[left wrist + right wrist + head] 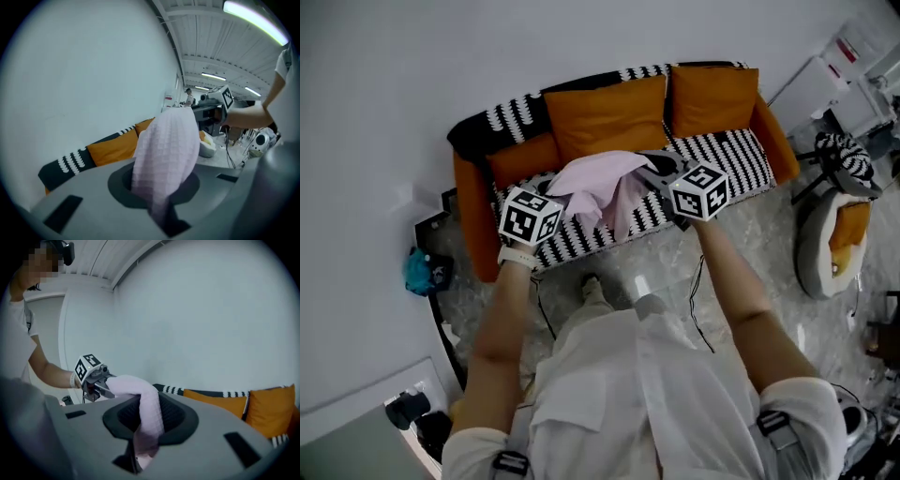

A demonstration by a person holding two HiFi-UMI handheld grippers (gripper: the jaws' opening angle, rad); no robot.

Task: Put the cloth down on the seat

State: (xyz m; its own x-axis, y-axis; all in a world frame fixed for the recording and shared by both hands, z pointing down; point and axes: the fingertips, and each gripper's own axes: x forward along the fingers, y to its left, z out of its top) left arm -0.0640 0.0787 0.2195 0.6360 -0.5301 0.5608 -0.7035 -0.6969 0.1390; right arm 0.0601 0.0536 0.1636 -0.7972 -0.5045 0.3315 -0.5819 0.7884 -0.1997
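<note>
A pale pink waffle-weave cloth point(602, 187) hangs stretched between both grippers, just above the black-and-white striped seat point(731, 157) of an orange sofa. My left gripper point(555, 192) is shut on the cloth's left end, and my right gripper point(661, 171) is shut on its right end. In the left gripper view the cloth point(166, 150) rises out of the closed jaws and hides the fingertips. The right gripper point(220, 97) shows beyond it. In the right gripper view the cloth point(143, 404) drapes from the jaws across to the left gripper point(93, 376).
Orange cushions point(609, 117) line the sofa back. A white round chair with a striped cushion point(830, 230) stands to the right. A teal object point(420, 272) lies on the floor by the sofa's left arm. The person's legs stand close in front of the seat.
</note>
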